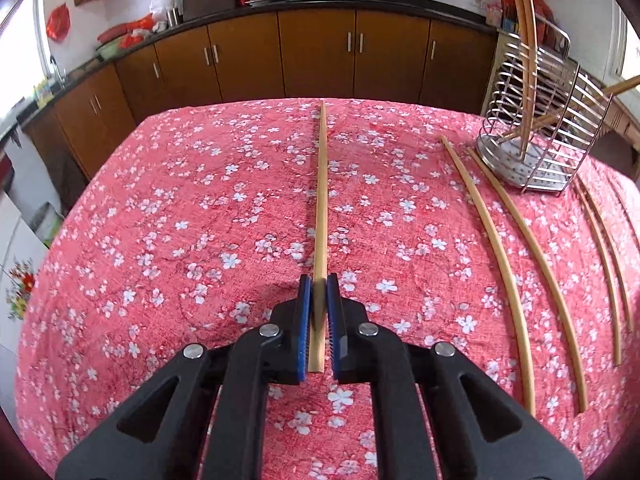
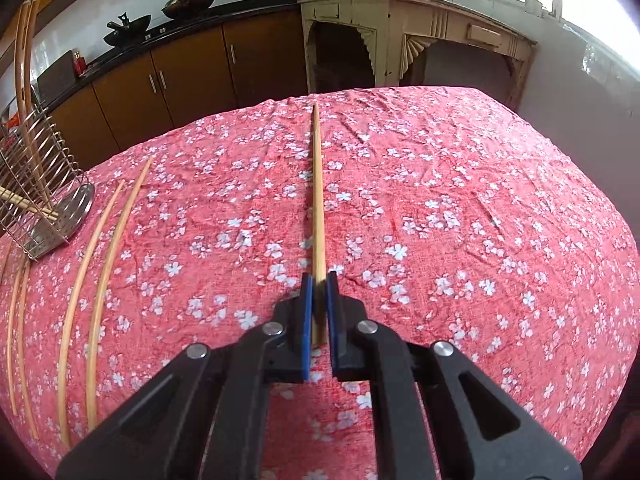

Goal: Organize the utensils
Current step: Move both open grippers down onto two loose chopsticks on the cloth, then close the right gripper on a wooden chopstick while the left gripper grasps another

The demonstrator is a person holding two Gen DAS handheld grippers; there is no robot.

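Left wrist view. Your left hand-held gripper (image 1: 319, 286) is clamped on a chopstick (image 1: 321, 200), blue pads pinching it close to its thick end. The stick runs straight up the middle of the frame over the pink floral tabletop (image 1: 160, 240). The short stub sticks out behind the pads, so nearly all the length hangs forward. Risk: with the grip that far back, the stick may pivot or slide between the pads if the tip knocks anything. The wire holder (image 1: 536, 140) stands at upper right with several chopsticks already in it, leaning. Those leaning sticks and the wire rungs can catch an incoming tip and lever the stick out of your grip, or tip the holder. Loose chopsticks (image 1: 520, 240) lie in the right of the frame, just below the holder; a low sweep towards it could scatter them.

Right wrist view. Your right hand-held gripper (image 2: 319, 284) is also shut on a chopstick (image 2: 317, 200), again gripped near the butt, stick pointing up the centre of the frame. The wire holder (image 2: 48, 200) sits at far left, more loose chopsticks (image 2: 104, 260) lying beside it. Both hands carry long sticks towards one narrow holder: if you bring them in together, the sticks may cross and clash. Go one at a time.
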